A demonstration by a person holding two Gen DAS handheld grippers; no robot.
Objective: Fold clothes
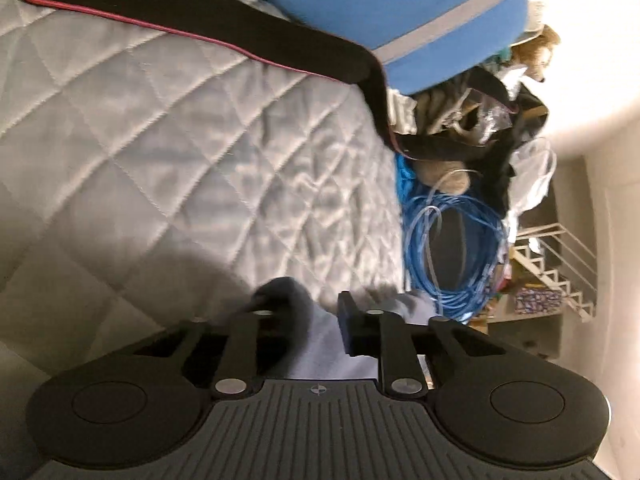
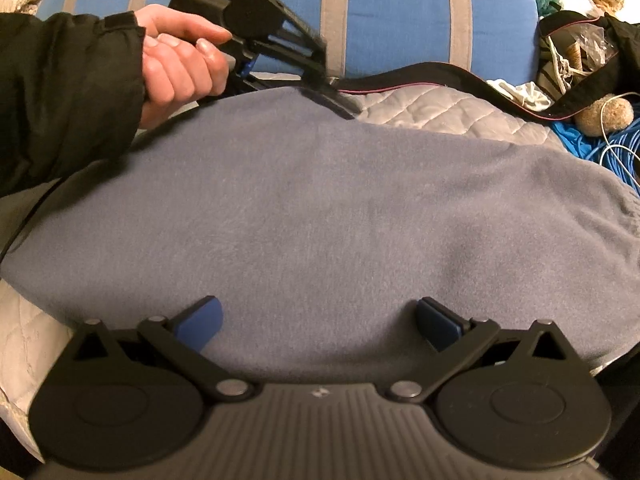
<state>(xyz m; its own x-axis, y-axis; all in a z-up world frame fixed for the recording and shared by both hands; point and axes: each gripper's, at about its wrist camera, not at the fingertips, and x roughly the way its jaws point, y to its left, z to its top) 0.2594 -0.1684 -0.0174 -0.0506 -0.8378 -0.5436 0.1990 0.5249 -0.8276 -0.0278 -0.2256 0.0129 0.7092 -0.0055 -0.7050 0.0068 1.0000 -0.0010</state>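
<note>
While grey garment (image 2: 320, 208) lies flat, long axis left-right, left hand-held gripper (image 2: 340, 104) pinching far edge, right hand-held gripper (image 2: 320, 324) wide apart, empty.

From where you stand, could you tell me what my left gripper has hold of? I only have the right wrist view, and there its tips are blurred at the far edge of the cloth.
Observer: The left gripper is shut on a bunched fold of the grey-blue cloth, which runs up between its fingers.
Operator: Thank you. Is anything else close to that edge?
Observer: Yes, a coil of blue cable lies just beside the quilted bed cover, off its edge.
Operator: And the black strap?
Observer: The black strap with red piping crosses the cover farther ahead, apart from the gripper. Your right gripper is open over the cloth.
</note>
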